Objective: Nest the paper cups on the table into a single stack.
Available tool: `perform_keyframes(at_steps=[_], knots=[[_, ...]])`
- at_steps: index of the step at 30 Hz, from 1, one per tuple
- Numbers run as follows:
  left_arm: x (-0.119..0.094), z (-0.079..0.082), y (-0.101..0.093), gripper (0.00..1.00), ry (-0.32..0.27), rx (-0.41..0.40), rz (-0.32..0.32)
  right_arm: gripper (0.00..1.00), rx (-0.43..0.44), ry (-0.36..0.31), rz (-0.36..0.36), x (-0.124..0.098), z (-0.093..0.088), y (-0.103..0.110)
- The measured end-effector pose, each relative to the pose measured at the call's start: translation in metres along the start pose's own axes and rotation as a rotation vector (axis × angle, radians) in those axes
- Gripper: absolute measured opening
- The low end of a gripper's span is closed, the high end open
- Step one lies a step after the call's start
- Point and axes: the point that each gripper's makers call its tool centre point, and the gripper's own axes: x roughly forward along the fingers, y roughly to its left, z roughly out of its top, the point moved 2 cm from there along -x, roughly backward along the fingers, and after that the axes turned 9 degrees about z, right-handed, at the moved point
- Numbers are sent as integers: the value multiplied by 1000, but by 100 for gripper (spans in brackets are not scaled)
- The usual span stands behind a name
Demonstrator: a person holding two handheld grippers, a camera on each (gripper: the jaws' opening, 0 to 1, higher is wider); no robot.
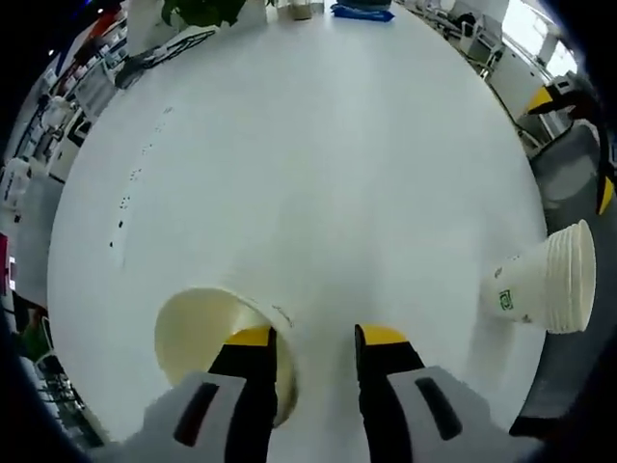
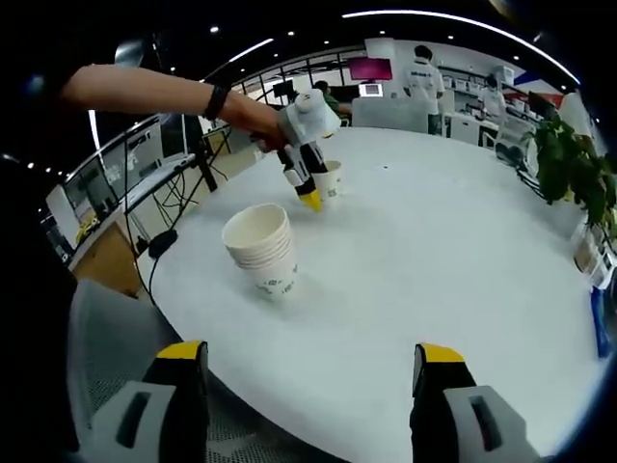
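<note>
**Left gripper at single cup; stack stands apart**

While the left gripper (image 1: 316, 359) is down at the single cup (image 1: 207, 333), the right gripper (image 2: 313, 367) hangs back past the table edge, touching nothing.

Left gripper view: the cup stands upright on the white table (image 1: 308, 174), mouth up. One yellow-tipped jaw sits inside the cup at its rim; the other is outside, over bare table. The jaws are parted, and whether they press the cup wall I cannot tell. The stack (image 1: 545, 280) of nested cups stands well apart, near the table edge, its rims layered. A plant (image 1: 202, 10) and a blue item (image 1: 362, 12) sit at the far edge. A grey chair (image 1: 569, 174) stands beyond the table.

Right gripper view: the right jaws are spread wide with nothing between them, over the near table edge (image 2: 386, 318). The stack (image 2: 262, 246) stands upright, mouth up, near that edge. Beyond it, the left gripper (image 2: 308, 193) points down beside the single cup (image 2: 328, 180), held by a hand (image 2: 255, 121) with a dark wristband. A plant (image 2: 574, 169) stands at the table's far side. A grey chair (image 2: 106, 338) sits just beside the near edge. People (image 2: 422, 77) stand at desks in the background.
</note>
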Motion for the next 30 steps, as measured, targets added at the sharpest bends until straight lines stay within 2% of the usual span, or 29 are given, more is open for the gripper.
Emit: perform_keyframes(at_steps=[1, 2, 4, 6, 9, 11, 23, 27, 30], knots=[[-1, 0, 5, 20, -1, 9, 17, 88, 2, 0, -1, -1, 0, 0], [2, 2, 8, 18, -11, 3, 22, 88, 4, -1, -2, -1, 0, -1], [0, 6, 7, 19, -16, -29, 11, 88, 3, 2, -2, -1, -1, -2], [3, 7, 11, 17, -15, -13, 21, 88, 5, 2, -4, -1, -1, -2], [3, 4, 13, 7, -3, 12, 49, 88, 6, 0, -5, -1, 0, -2], [6, -2, 15, 0, -2, 10, 44, 88, 6, -1, -4, -1, 0, -1], [-8, -5, 13, 0, -18, 8, 19, 88, -2, 0, -3, 1, 2, -1], [-26, -7, 5, 0, -19, 31, 20, 88, -9, 0, 3, 3, 4, 0], [-31, -11, 8, 0, -14, 46, 15, 88, -14, 0, 7, 5, 5, 1]])
